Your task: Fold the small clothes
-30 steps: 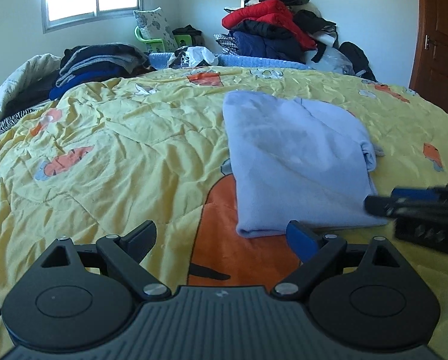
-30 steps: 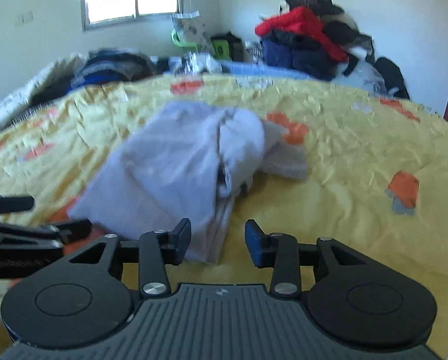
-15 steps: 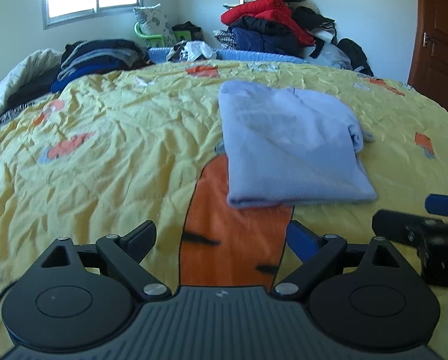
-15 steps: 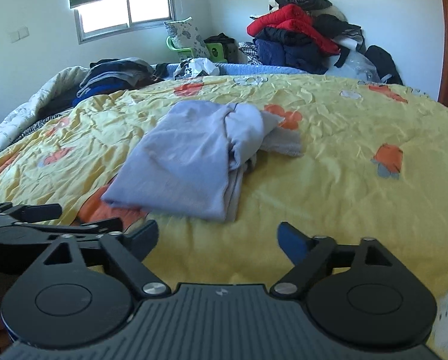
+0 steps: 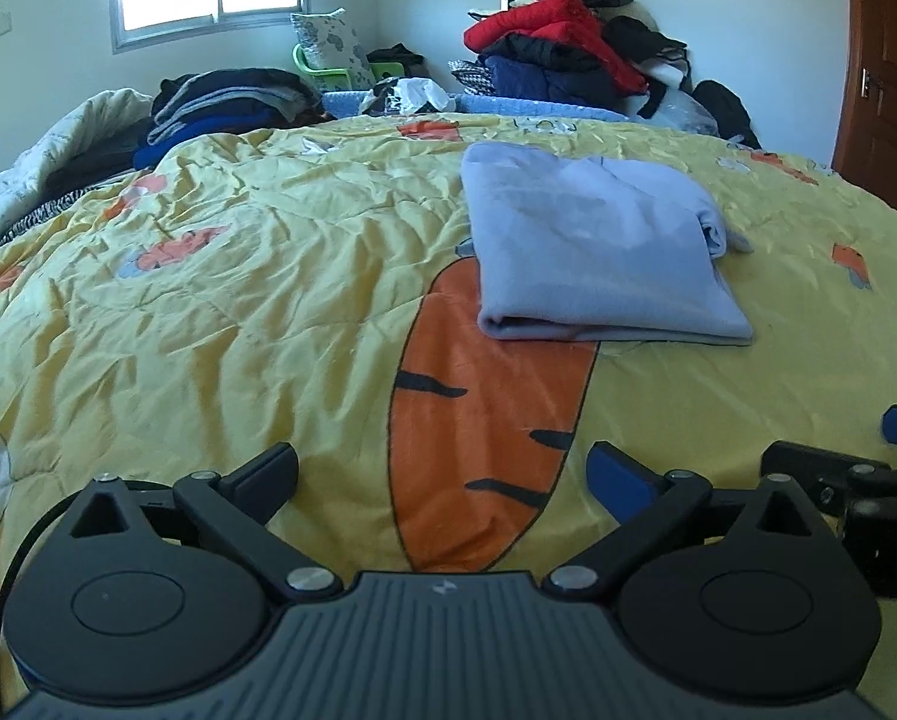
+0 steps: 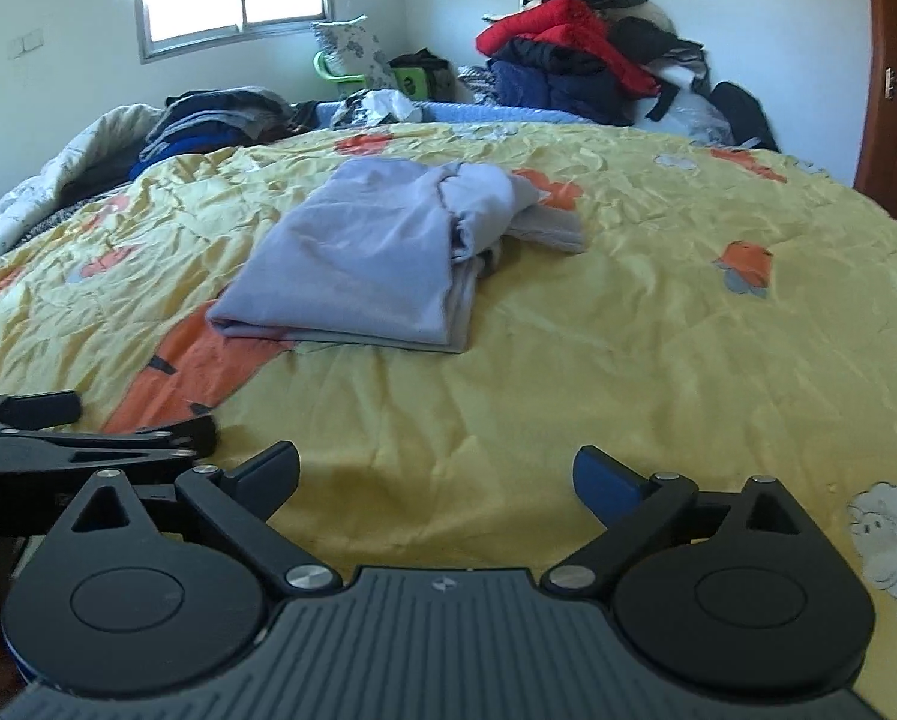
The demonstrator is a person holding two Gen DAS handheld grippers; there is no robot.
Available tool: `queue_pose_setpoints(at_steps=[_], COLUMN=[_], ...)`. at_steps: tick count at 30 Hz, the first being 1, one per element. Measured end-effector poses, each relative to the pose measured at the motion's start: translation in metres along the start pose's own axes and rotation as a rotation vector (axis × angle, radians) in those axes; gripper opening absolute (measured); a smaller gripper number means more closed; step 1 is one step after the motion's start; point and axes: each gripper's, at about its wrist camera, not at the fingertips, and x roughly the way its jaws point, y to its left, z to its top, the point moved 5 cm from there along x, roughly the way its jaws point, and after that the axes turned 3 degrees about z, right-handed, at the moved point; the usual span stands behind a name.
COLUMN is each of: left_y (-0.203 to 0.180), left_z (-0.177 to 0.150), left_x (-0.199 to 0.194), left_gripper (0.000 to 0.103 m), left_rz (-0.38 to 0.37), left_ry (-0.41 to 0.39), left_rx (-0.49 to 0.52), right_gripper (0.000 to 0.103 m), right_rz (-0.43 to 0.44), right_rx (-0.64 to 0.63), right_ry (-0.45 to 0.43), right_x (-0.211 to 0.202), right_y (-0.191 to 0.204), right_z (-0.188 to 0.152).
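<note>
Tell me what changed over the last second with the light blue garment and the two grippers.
Both grippers pulled back from the folded light blue garment, which now lies farther off in both wrist views. The right gripper, nearly closed beside the garment's edge a second ago, has spread wide and is opening further, nothing between its fingers. The left gripper is opening too, also empty. The garment stayed folded on the yellow quilt, in the same place.

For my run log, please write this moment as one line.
left gripper: opening, nothing between | right gripper: opening, nothing between | light blue garment: folded on yellow quilt, untouched
</note>
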Motion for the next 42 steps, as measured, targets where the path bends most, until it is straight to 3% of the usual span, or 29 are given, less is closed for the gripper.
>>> queue_pose_setpoints(at_steps=[9,42], left_y=[0.004,0.006], left_z=[-0.003,-0.004], left_x=[0.002,0.001], left_gripper=[0.103,0.103], left_rz=[0.009,0.015], left_ry=[0.008,0.006], left_rx=[-0.012,-0.026], right_gripper=[0.103,0.102], right_rz=[-0.072,-0.085], right_rx=[-0.018,-0.013], right_ry=[0.021,0.018], right_x=[0.013,0.012], right_y=[-0.01,-0.01], right_z=[-0.01,-0.011])
